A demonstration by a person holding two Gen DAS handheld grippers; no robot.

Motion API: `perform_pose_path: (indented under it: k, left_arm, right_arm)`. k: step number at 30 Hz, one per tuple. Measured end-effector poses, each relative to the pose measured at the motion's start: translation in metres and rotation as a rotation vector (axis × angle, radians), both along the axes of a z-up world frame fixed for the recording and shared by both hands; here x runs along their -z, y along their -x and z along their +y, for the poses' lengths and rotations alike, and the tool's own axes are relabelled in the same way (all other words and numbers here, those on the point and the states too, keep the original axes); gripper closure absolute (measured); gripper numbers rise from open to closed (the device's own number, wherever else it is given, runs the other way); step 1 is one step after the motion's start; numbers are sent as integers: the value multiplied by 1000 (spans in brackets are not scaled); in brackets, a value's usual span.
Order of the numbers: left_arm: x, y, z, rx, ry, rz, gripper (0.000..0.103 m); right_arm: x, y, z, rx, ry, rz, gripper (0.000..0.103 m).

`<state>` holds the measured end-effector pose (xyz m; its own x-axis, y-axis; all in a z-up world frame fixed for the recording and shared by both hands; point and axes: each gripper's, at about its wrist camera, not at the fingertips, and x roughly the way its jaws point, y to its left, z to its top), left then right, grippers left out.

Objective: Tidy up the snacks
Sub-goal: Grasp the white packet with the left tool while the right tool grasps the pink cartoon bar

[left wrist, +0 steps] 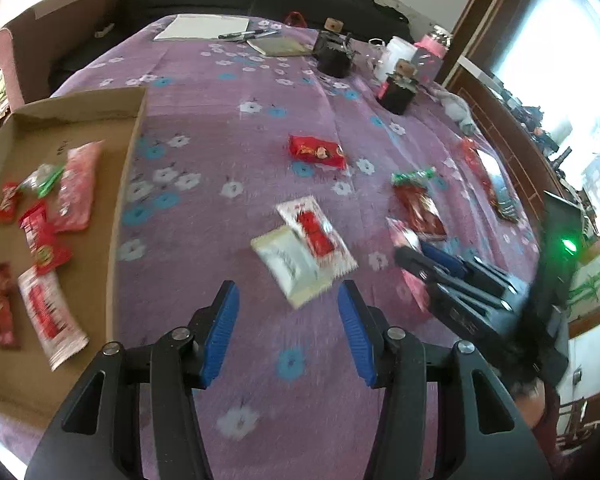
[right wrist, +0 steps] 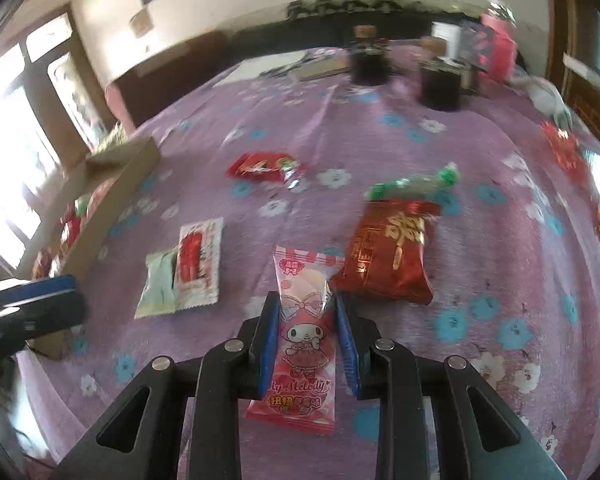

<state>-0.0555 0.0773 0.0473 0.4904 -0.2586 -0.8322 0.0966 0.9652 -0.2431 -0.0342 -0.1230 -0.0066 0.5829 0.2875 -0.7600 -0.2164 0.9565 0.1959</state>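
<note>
My left gripper (left wrist: 288,294) is open and empty above the purple flowered cloth, just short of a pale green packet (left wrist: 290,266) overlapped by a white-and-red packet (left wrist: 316,232). My right gripper (right wrist: 304,304) has its jaws on both sides of a pink My Melody packet (right wrist: 304,328) and looks closed on it; it shows in the left wrist view (left wrist: 410,250) too. A dark red packet (right wrist: 388,252), a green-ended candy (right wrist: 416,182) and a small red packet (right wrist: 260,166) lie beyond. The cardboard tray (left wrist: 128,152) at left holds several red snacks.
At the far end of the table stand two black jars (left wrist: 332,56), a white container (left wrist: 396,56), a notepad (left wrist: 204,26) and pens. A red packet (left wrist: 318,152) lies mid-table. More snacks (left wrist: 488,176) lie near the right edge.
</note>
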Motion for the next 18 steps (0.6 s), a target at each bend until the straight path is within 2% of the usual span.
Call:
perform_pose_path:
  k: [7, 9, 11, 12, 13, 15, 18]
  left_arm:
    - [29, -39, -2, -49, 17, 63, 53]
    - [31, -42, -5, -50, 0, 36, 54]
    - [31, -43, -9, -38, -26, 29, 61]
    - [29, -40, -12, -30, -41, 9, 71]
    - [28, -39, -15, -22, -69, -7, 74]
    - [27, -33, -20, -2, -103, -27, 74]
    - [27, -27, -23, 12, -103, -40, 74]
  right_arm:
    - [-1, 2, 4, -5, 13, -15, 72]
    - [0, 2, 3, -5, 5, -13, 72]
    - [0, 1, 3, -5, -2, -11, 72]
    - [0, 1, 3, -4, -2, -11, 72]
    - [0, 1, 3, -4, 0, -12, 72]
    - [0, 2, 3, -4, 1, -13, 72]
    - [0, 2, 3, -3, 6, -15, 72]
